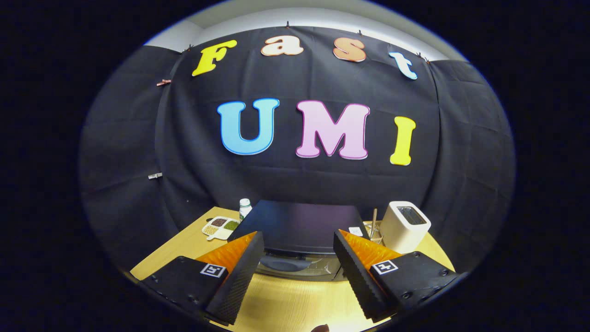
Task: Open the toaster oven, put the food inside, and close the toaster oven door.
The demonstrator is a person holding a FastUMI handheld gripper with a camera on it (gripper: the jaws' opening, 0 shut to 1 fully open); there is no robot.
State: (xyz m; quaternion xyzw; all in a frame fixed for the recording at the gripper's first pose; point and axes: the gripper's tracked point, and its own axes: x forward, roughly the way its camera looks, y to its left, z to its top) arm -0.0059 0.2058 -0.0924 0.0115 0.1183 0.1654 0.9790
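Hovering above the wooden worktop (pixel 286 299), the claw (pixel 299 267) is spread wide and holds nothing, with the dark toaster oven (pixel 297 226) just ahead of its fingers and a glimpse of the glass door (pixel 295 266) showing between them. That door looks stiff, hinged and smooth, so it probably wants a firm hold on its handle, which I cannot make out from here. A white toaster (pixel 405 226) stands beside the oven, a tray of beans (pixel 220 227) on its other side.
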